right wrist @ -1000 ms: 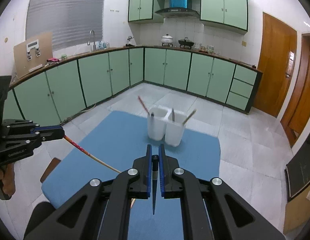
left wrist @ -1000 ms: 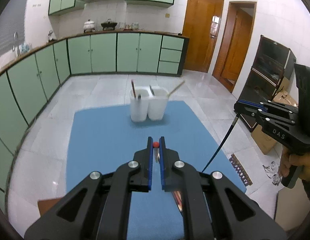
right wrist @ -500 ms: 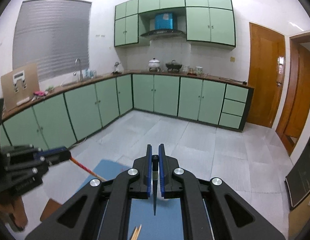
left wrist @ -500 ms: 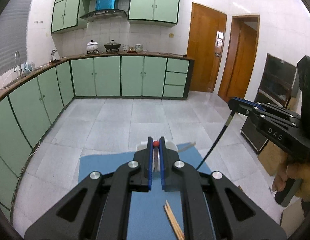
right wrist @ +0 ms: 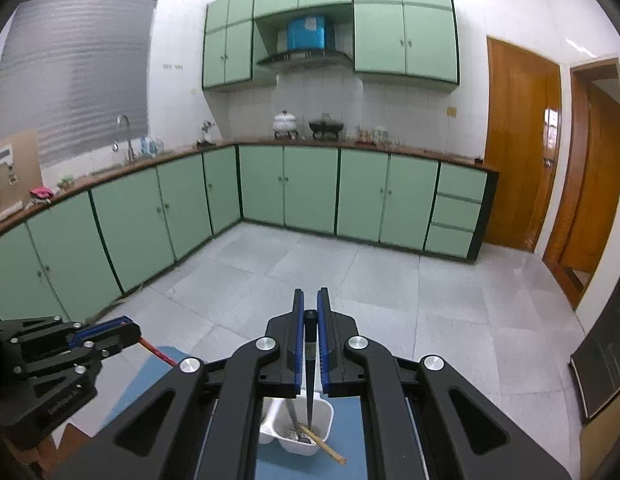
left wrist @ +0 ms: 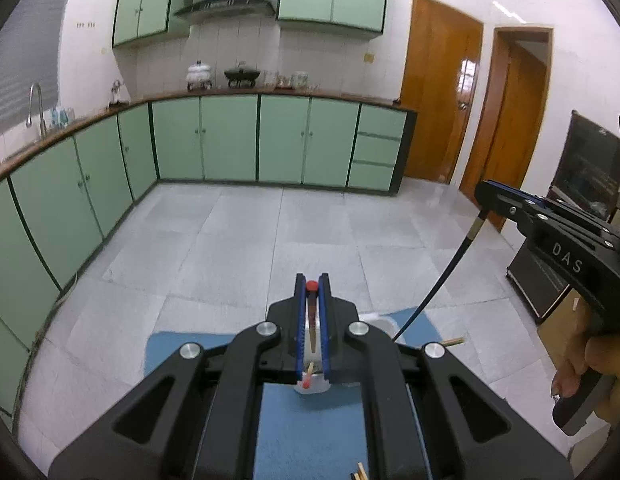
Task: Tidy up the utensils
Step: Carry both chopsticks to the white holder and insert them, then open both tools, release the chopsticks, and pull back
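Observation:
My left gripper (left wrist: 311,286) is shut on a red-tipped patterned chopstick (left wrist: 311,320) that hangs down over the white utensil holder (left wrist: 310,386), where another red-tipped stick (left wrist: 308,378) stands. My right gripper (right wrist: 310,300) is shut on a black chopstick (right wrist: 309,380) whose lower end reaches into the right cup of the white holder (right wrist: 306,428). That cup holds a metal utensil (right wrist: 296,424) and a wooden stick (right wrist: 325,446). The right gripper also shows in the left wrist view (left wrist: 485,194), and the left gripper in the right wrist view (right wrist: 128,330).
The holder stands on a blue mat (left wrist: 310,440) over a table. Loose wooden chopsticks (left wrist: 359,472) lie on the mat near me. Green kitchen cabinets (right wrist: 310,192) and a tiled floor (left wrist: 270,232) lie beyond, wooden doors (right wrist: 521,144) at right.
Both grippers have moved forward and over the holder, each still holding its chopstick. The views tilted up, then lowered a little. The black chopstick's end now sits inside the right cup.

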Demonstrator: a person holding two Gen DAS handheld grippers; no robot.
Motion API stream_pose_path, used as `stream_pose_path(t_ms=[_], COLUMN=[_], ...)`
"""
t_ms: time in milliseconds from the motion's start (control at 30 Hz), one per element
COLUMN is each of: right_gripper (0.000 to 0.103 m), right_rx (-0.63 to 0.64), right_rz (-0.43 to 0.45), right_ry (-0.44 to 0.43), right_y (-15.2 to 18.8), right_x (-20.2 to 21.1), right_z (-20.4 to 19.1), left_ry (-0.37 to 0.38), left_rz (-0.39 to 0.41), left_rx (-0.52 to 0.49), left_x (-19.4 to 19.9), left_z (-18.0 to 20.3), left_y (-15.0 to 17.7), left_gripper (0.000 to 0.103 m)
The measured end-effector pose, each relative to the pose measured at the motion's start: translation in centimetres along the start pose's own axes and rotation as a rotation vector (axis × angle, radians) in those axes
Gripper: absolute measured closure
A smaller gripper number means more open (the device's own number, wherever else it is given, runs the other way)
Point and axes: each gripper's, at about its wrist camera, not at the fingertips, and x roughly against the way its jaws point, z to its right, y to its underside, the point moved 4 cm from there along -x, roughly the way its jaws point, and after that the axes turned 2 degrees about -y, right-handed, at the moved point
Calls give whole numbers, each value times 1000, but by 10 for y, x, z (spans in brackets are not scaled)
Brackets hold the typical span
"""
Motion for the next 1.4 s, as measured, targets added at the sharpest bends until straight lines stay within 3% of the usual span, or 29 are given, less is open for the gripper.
stream_pose_path(t_ms=[200,267,300,333,500,600,800,933,1033,1233,1400], right_gripper=[97,90,82,81,80,73,71,67,67,67,67], right_rx=[-11,-17,-13,-8,-10,-20,-11,-27,-27,-39,-22], right_rz=[-89,-97,-91,-83,-30,2,60,60,15,-120,-232], right_ry=[-6,-10,-6,-4,-12,-20,-52,-72,-71,-94,-140], right_y=[46,52,54,54,46,46,83,143,217,356,435], right_x=[-40,-40,-36,-32,9,42,118,161,183,200,195], right_z=[10,12,11,11,16,20,20,16,7,-22,-62], left_ry=[-2,-16,-16,-20,-25,-52,-69,-59,-68,-48,-46], left_rz=[-60,-58,-54,-43,31,76,111,110,101,54,-10], left_rx=[2,4,6,6,-2,-10,-37,-34,-34,4,36], left_x=[-33,-32,-29,-23,21,57,121,151,164,177,177], left_z=[-9,-13,-13,-15,-20,-25,-26,-23,-21,-17,-8], left_y=[30,31,31,29,16,21,70,131,189,304,374], left_gripper=[97,96,90,82,65,45,34,31,30,30,30])
